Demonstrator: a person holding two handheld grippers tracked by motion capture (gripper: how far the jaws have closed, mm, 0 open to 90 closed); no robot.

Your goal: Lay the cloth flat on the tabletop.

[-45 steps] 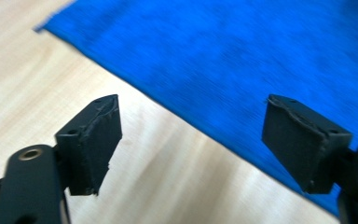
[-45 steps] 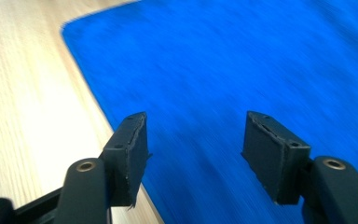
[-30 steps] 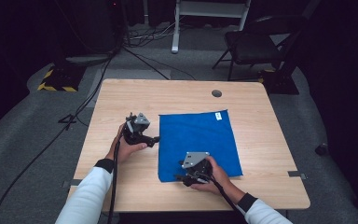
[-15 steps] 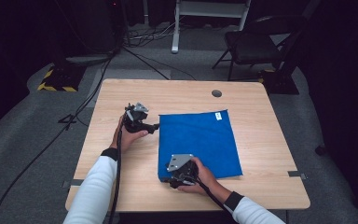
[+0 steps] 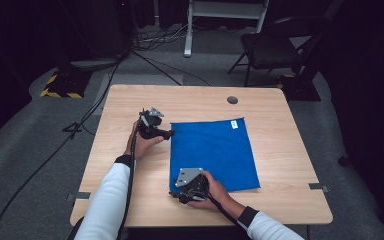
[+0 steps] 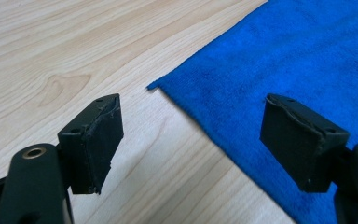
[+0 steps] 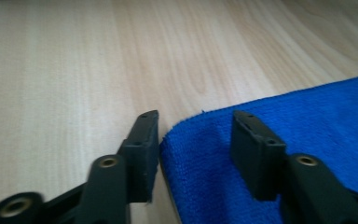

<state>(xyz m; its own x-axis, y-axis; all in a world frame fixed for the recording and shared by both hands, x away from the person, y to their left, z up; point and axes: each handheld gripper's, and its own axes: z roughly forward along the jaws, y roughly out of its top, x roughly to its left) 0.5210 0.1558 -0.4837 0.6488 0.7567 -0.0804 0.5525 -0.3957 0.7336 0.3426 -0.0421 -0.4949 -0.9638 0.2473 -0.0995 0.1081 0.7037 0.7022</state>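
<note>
The blue cloth [image 5: 214, 154] lies flat and unfolded on the wooden surface [image 5: 280, 165], right of centre, with a small white tag [image 5: 234, 124] near its far right corner. Nothing is gripped yet, so the work looks barely begun: judging from the poses, both near-side corners are about to be picked up, perhaps for a fold. The left claw [image 6: 191, 140] stands wide open, low over bare wood, with the cloth's far left corner [image 6: 154, 86] just ahead at about 11 o'clock. The right claw [image 7: 193, 149] is narrower, partly open, straddling the near left corner [image 7: 177, 128], one jaw on wood, the other over the cloth. Closing, lifting and carrying all remain.
</note>
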